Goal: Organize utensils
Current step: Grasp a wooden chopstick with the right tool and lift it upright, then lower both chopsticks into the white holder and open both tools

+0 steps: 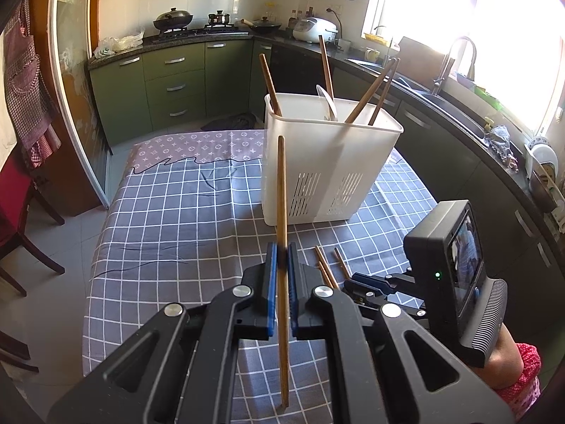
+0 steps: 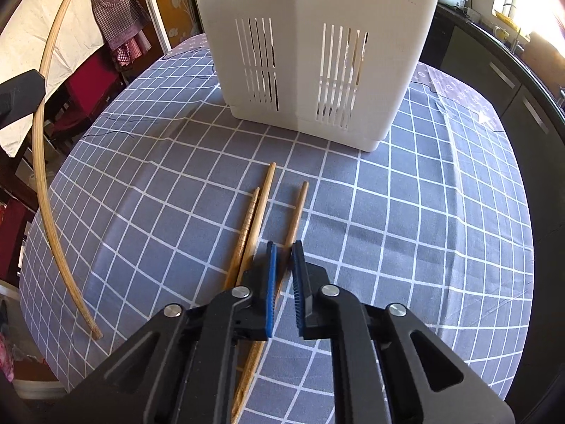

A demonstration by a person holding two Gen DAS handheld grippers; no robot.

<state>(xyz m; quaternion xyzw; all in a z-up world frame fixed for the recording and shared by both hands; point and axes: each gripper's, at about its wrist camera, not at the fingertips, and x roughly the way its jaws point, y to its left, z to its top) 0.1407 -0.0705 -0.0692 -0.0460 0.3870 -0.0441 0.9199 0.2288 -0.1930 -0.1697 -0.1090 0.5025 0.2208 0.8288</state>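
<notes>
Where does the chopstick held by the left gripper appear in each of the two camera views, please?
Left wrist view: the held chopstick stands upright at centre, clamped in the left gripper, in front of the white basket.
Right wrist view: it shows as a curved stick along the left edge.
Shared landmark: the white basket on the checked tablecloth.

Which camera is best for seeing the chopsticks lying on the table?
The right wrist view: three loose chopsticks lie in plain sight on the checked cloth, just ahead of the right hand-held gripper. The left wrist view shows only their short ends behind gripper parts.
</notes>
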